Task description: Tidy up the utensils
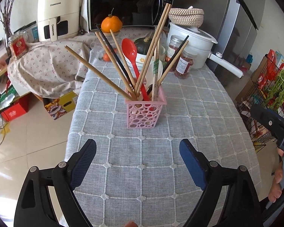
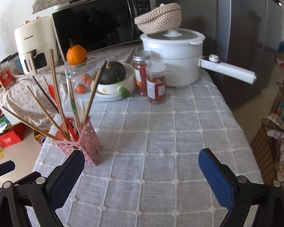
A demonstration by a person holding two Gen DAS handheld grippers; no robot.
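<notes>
Big grey-checked bench point(image 1: 142, 170) fills both views, microwave point(image 2: 96, 22) and white pot point(image 2: 172, 60) at its far end. Mid-bench stands the pink holder point(image 1: 144, 113), upright, with chopsticks point(image 1: 98, 71) fanned out and a red spoon point(image 1: 130, 53) among them. Left claw point(image 1: 138, 162) gapes wide, nothing in it, short of the holder. Right claw point(image 2: 142, 170) equally wide and bare, holder just past its left finger.

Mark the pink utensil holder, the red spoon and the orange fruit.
pink utensil holder point(image 1: 142, 115), left wrist view, front perforated wall.
red spoon point(image 1: 129, 49), left wrist view, bowl.
orange fruit point(image 2: 76, 55), right wrist view, front skin.
</notes>
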